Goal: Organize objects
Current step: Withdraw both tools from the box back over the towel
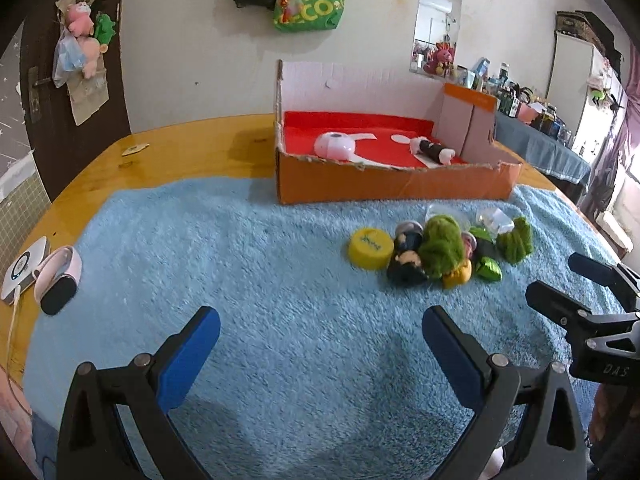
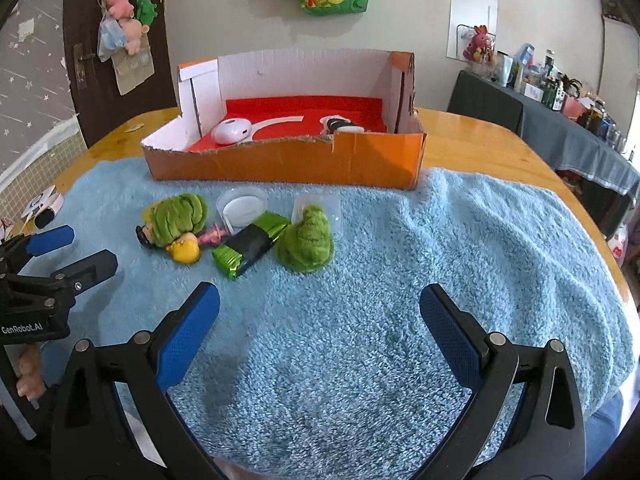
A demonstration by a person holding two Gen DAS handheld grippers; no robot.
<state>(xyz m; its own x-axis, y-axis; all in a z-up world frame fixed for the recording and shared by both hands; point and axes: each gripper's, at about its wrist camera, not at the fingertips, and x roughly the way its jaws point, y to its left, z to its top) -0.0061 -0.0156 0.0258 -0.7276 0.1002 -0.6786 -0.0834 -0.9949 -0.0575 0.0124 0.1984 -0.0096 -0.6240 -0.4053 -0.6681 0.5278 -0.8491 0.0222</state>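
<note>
Hovering short of the toy pile, both grippers empty with jaws spread.

Left wrist view: the left gripper [image 1: 320,344] faces bare blue towel [image 1: 200,240]; the pile, led by the yellow lid [image 1: 370,248], lies ahead and to its right, before the orange box [image 1: 392,184]. Right wrist view: the right gripper [image 2: 320,320] has the green foil packet [image 2: 250,246] ahead, slightly left, its long axis slanting up-right; this gripper looks the nearer.
</note>
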